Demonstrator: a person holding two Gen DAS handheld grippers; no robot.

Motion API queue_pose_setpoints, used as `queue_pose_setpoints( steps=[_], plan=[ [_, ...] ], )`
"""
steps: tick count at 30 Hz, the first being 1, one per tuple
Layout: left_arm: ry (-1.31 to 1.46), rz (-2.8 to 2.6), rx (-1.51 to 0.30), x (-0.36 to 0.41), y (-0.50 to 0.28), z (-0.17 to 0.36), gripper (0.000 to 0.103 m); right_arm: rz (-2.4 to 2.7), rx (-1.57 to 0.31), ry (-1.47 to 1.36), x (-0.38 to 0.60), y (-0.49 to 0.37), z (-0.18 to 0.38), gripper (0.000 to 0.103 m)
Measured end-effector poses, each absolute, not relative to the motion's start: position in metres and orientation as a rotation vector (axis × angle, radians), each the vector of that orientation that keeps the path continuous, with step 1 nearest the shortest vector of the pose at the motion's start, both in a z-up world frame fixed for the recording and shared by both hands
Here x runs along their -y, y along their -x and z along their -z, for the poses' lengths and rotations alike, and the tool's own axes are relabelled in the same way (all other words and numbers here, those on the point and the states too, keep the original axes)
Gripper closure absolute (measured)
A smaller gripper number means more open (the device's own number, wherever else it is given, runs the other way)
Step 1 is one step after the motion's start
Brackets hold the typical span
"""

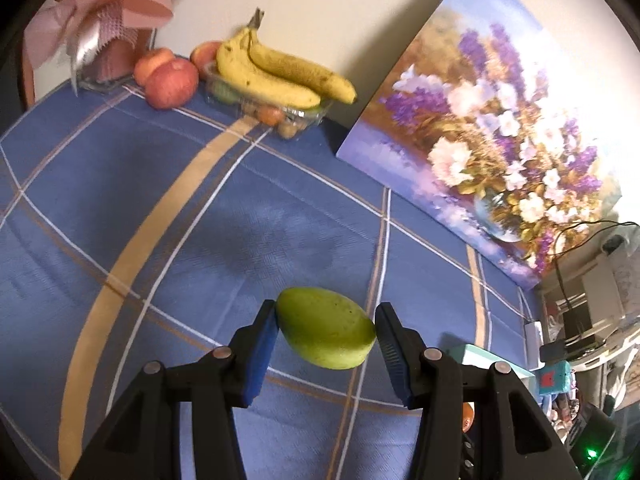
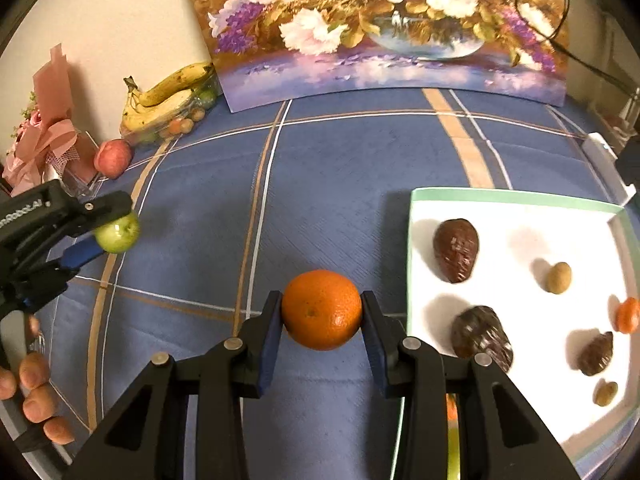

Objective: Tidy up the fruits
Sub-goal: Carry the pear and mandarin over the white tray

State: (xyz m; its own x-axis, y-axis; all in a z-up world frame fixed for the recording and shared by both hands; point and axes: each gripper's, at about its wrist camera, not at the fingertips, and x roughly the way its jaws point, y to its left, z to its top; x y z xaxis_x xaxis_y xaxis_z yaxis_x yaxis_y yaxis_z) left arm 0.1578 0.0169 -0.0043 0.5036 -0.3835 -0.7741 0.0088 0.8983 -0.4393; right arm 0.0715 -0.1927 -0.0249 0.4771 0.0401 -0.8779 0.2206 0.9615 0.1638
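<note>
My left gripper (image 1: 326, 330) is shut on a green mango (image 1: 326, 330) and holds it above the blue checked tablecloth. The right wrist view shows this same left gripper (image 2: 114, 228) at the left edge with the green mango (image 2: 118, 234) between its fingers. My right gripper (image 2: 322, 310) is shut on an orange (image 2: 322, 310), held off the cloth just left of a white tray (image 2: 516, 208). In the tray lie three dark brown fruits (image 2: 456, 250), two small tan ones (image 2: 559, 277) and a small orange fruit (image 2: 627, 315).
At the back left, bananas (image 1: 276, 74) rest on a clear plastic box (image 1: 296, 114) of small fruits, with red apples (image 1: 171, 82) and a pink wrapped bouquet (image 1: 100, 28) beside it. A flower painting (image 1: 492, 128) leans on the wall. A person's fingers (image 2: 36, 392) grip the left tool's handle.
</note>
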Motion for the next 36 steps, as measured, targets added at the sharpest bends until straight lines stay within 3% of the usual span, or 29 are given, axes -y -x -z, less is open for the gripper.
queue_pose_setpoints(
  steps=[16,36],
  plan=[
    [0.392,0.281,-0.944,-0.012,-0.089,-0.026,0.050,0.128,-0.967,-0.217,0.193,-0.022,-0.020,0.063],
    [0.292,0.374,-1.018,0.049,-0.061,-0.018,0.051,0.292,-0.992,-0.322,0.273,0.008,-0.009,0.063]
  ],
)
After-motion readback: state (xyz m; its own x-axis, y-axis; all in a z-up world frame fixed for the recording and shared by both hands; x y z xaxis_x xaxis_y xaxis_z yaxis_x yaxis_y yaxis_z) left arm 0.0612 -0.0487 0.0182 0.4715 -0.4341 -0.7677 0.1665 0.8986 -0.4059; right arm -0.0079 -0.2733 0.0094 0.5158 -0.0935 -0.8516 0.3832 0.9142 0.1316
